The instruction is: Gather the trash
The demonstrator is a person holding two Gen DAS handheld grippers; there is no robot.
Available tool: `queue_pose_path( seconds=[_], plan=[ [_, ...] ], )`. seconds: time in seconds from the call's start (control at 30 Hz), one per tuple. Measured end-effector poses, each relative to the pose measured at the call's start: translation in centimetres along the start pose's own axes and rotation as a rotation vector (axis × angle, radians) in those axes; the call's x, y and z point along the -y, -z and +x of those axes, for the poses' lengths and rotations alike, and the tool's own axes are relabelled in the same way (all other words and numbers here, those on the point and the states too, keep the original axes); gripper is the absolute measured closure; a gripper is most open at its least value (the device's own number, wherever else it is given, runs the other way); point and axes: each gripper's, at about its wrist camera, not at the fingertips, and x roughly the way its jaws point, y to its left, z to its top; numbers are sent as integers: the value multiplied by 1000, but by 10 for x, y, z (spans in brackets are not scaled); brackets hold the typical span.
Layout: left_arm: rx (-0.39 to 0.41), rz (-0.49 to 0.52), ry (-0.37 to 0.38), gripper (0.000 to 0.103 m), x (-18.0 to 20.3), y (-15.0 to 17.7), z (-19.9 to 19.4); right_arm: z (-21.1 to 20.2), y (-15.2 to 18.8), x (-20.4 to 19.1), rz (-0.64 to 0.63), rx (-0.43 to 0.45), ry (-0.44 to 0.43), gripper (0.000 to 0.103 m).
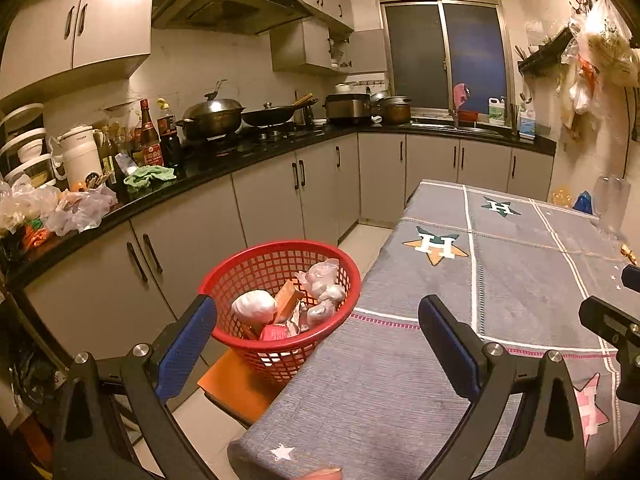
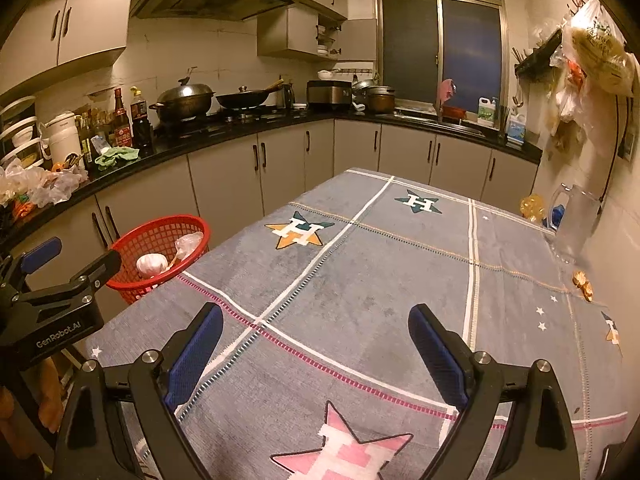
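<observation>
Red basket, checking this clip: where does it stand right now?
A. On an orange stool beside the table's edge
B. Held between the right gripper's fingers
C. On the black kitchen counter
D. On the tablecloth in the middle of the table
A. The red basket, with trash inside, rests on an orange stool next to the table, off the cloth; the right gripper is open and empty over the table.

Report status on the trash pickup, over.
Left gripper open, empty. Right gripper open, empty above the tablecloth. Red basket holds wrappers beside the table. Nothing in the way.
</observation>
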Motion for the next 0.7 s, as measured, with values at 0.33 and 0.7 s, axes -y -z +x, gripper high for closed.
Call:
queue_pose_path(
  seconds=[0.33, 0.7],
  plan=[
    [-19, 4, -12, 3, 3, 3, 7, 5, 3, 2, 4, -11, 4, 7],
    [-18, 45, -35, 3, 11, 6, 11, 12, 6, 1, 4, -29, 2, 7]
  ],
)
